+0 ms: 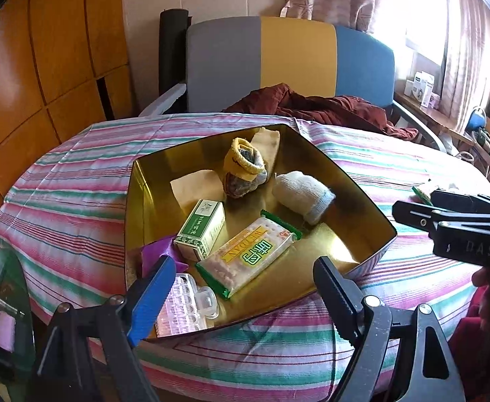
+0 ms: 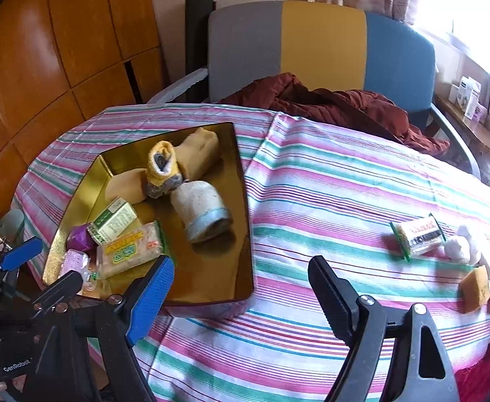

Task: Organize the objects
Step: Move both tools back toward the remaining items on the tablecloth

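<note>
On the left of the striped tablecloth point(image 2: 312, 184) sits the gold tray point(image 2: 245, 234), holding rolled socks point(image 2: 201, 214), a green box point(image 1: 199, 231), a cracker packet point(image 1: 248, 258) and a clear pill case point(image 1: 181, 308). The left gripper point(image 1: 245, 278) hangs over its near edge, jaws spread wide and empty. The right gripper point(image 2: 241, 284) hovers over bare cloth, also wide apart and empty. Far right lie a small packet point(image 2: 417, 236), a white sock point(image 2: 461, 246) and a sponge point(image 2: 476, 288).

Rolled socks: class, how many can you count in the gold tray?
2, possibly more hidden. The yellow-cuffed sock sits toward the far side of the tray; the white sock lies just in front of it.
</note>
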`<state>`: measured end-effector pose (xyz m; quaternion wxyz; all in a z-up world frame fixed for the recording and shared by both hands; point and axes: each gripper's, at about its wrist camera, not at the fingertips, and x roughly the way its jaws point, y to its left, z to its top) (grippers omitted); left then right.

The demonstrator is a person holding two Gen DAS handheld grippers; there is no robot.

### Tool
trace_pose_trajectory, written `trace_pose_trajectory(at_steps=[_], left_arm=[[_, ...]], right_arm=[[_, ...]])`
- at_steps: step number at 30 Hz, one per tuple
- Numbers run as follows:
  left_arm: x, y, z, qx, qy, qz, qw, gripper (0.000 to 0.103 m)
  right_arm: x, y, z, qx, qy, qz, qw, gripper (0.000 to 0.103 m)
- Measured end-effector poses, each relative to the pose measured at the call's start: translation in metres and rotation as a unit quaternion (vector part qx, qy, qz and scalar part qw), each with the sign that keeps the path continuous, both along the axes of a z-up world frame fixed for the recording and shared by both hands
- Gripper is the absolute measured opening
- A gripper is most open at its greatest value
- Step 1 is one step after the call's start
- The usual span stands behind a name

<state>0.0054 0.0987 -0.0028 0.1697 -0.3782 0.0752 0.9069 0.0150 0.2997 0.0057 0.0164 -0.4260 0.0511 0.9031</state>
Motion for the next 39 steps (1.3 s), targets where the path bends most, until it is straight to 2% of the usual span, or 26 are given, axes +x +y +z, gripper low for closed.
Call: trace_pose_trajectory(at_steps=[14, 20, 26, 29, 32, 37, 39], left_arm=[[0.007, 0.022, 0.004, -0.015, 0.007, -0.03, 0.9994, 0.085], [0.009, 0.034, 0.004, -0.018, 0.005, -0.048, 0.9987, 0.085], [0.01, 0.046, 0.004, -0.023, 0.005, -0.065, 0.9976, 0.085], [0.009, 0.052, 0.003, -0.024, 0.003, -0.072, 0.9971, 0.085], [0.009, 0.063, 0.004, -0.028, 0.003, -0.083, 0.9961, 0.085], [0.009, 0.091, 0.007, -0.034, 0.005, -0.114, 0.9929, 0.085], [0.01, 0.106, 0.009, -0.034, 0.006, -0.133, 0.9906, 0.085]], right_arm=[[0.016, 0.066, -0.001, 0.014, -0.009, -0.072, 0.997, 0.084], [0.024, 0.118, 0.002, 0.027, -0.021, -0.123, 0.992, 0.084], [0.037, 0.189, 0.009, 0.044, -0.028, -0.192, 0.98, 0.084], [0.048, 0.231, 0.01, 0.039, -0.02, -0.244, 0.969, 0.084], [0.066, 0.271, 0.004, 0.023, -0.009, -0.314, 0.949, 0.084], [0.102, 0.323, -0.014, -0.087, 0.009, -0.423, 0.902, 0.084], [0.115, 0.334, -0.014, -0.111, 0.026, -0.445, 0.888, 0.084]])
